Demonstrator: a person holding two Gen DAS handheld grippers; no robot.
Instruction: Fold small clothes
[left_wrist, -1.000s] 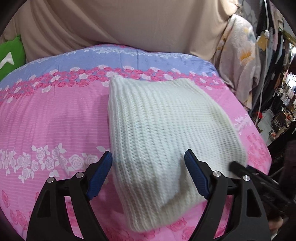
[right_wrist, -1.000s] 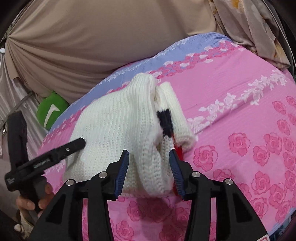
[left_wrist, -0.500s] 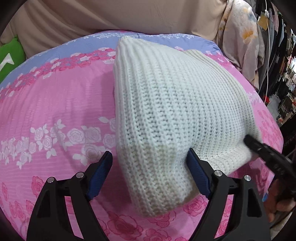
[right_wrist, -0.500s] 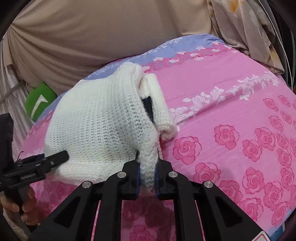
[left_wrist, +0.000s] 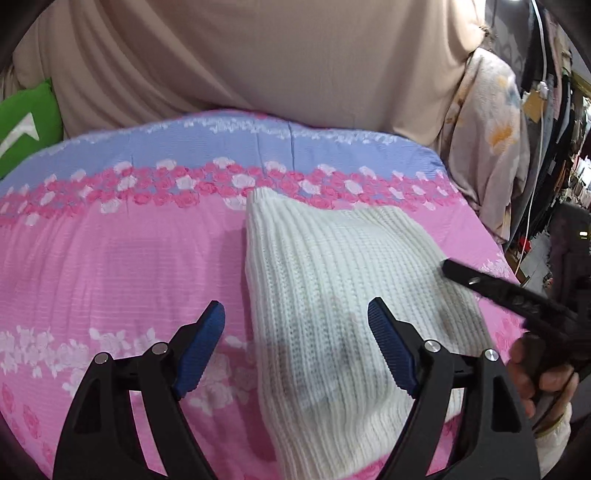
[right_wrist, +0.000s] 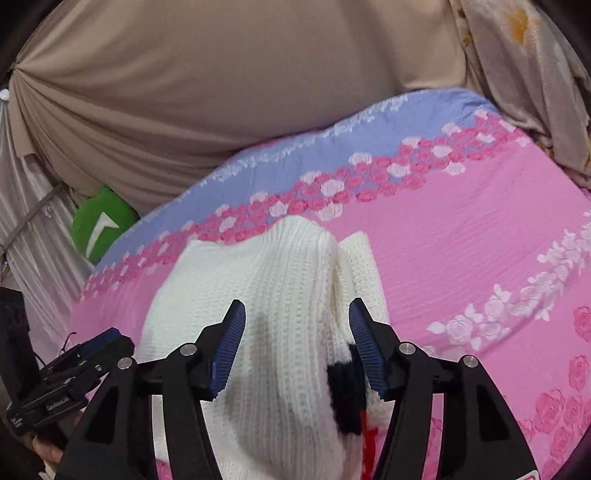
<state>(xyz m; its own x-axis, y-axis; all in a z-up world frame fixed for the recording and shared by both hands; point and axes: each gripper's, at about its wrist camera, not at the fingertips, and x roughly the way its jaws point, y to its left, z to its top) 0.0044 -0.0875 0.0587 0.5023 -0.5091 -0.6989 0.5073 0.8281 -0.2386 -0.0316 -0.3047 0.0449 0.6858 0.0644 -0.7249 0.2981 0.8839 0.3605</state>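
A white ribbed knit garment (left_wrist: 343, 295) lies folded on the pink rose-print bedsheet (left_wrist: 110, 258). My left gripper (left_wrist: 297, 321) is open over its near left edge, and neither blue pad touches the knit. My right gripper (right_wrist: 297, 317) hovers over the garment (right_wrist: 273, 280) at its near right side. Its jaws are opening, with knit below and between them but not pressed. A black and red patch (right_wrist: 347, 391) shows at the folded right edge. In the left wrist view one black finger of the right gripper (left_wrist: 480, 284) reaches over the knit's right edge. In the right wrist view the left gripper (right_wrist: 74, 365) sits at lower left.
A green cushion (left_wrist: 22, 122) sits at the bed's far left corner. Beige draped cloth (left_wrist: 258, 55) backs the bed. A floral fabric (left_wrist: 491, 129) hangs at the right, with hanging clothes and clutter beyond it. A blue band (right_wrist: 332, 147) runs along the sheet's far edge.
Half a second ago the right gripper was shut on the knit's near edge and the garment was raised. Now its jaws stand apart and the garment lies flatter. Both cameras have pulled back.
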